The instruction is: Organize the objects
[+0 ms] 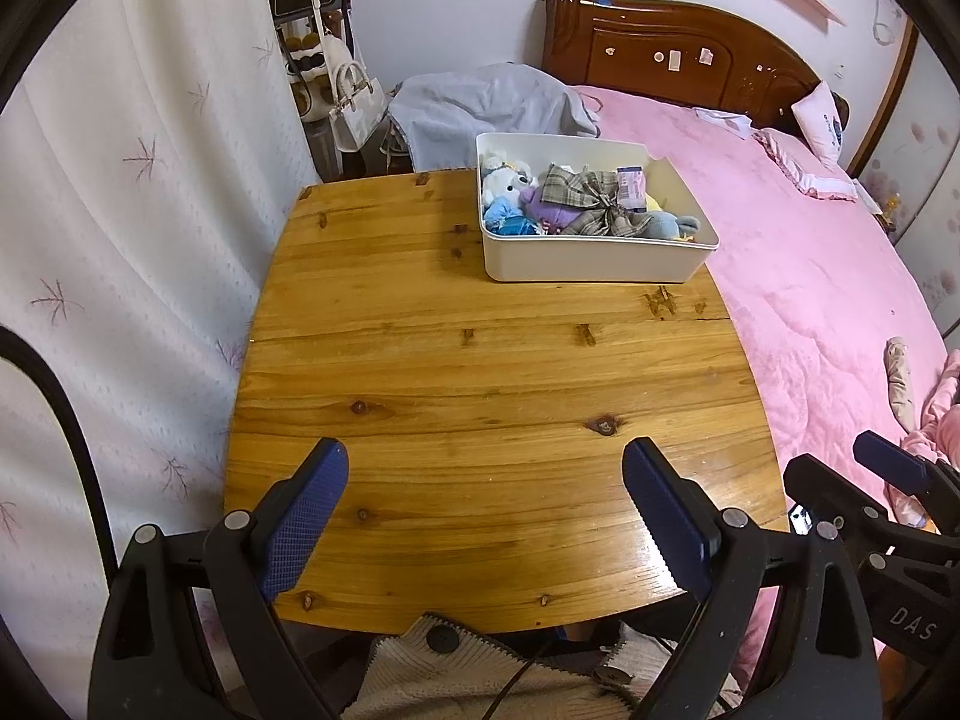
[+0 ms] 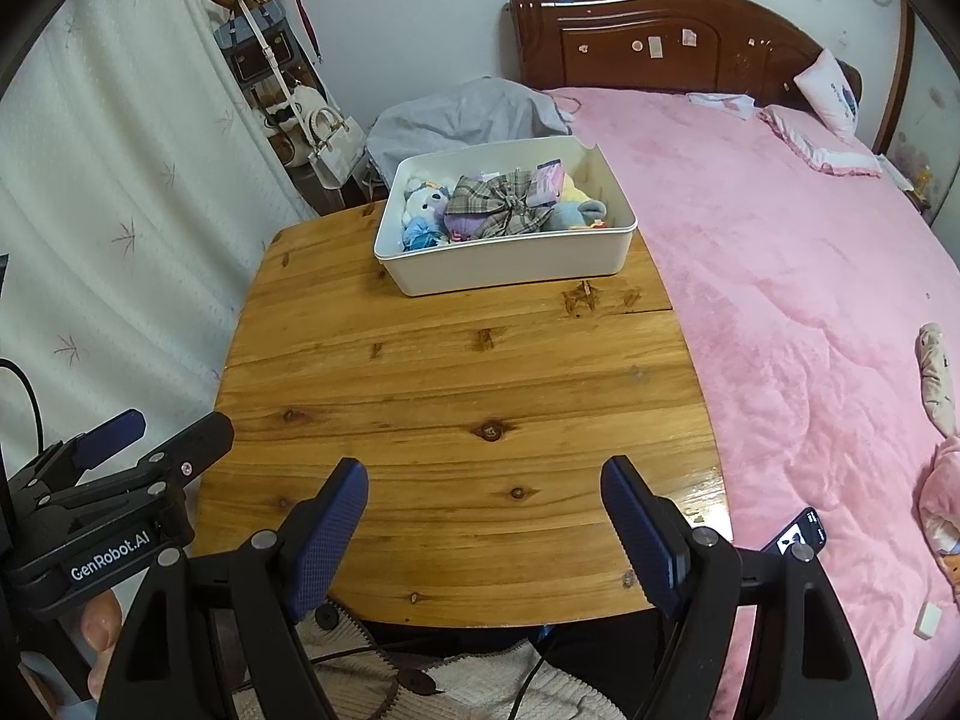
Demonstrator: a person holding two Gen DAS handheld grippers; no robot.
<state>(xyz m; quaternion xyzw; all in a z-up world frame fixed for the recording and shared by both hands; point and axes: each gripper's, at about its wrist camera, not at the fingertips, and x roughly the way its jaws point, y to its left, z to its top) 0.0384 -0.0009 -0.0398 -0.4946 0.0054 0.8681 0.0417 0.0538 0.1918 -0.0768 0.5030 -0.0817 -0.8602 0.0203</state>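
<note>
Your left gripper (image 1: 486,516) and right gripper (image 2: 486,531): jaws wide, nothing held, above near table (image 1: 480,360) edge. White bin (image 1: 594,261), toys and plaid bow (image 1: 591,195) inside, far corner beside bed (image 1: 810,276). Tabletop bare; judge organizing about finished. Any next move means long forward reach to bin.

table (image 1: 468,372): knotty pine planks, varnished, glossy near front edge where light bounces. bin (image 1: 588,264): smooth plastic, cream, kinda satin. inside it plush toys (image 1: 510,192), fuzzy fabric, plus plaid cloth bow (image 1: 600,195), woven look. bedspread (image 1: 810,276): pink fleece, soft, matt. headboard (image 1: 678,42): dark wood, high-gloss lacquer. left gripper (image 1: 486,510) and right gripper (image 2: 486,516): matt black plastic, blue pads with rubbery diamond texture, shiny metal pins. curtain (image 1: 150,180): thin white cloth.
</note>
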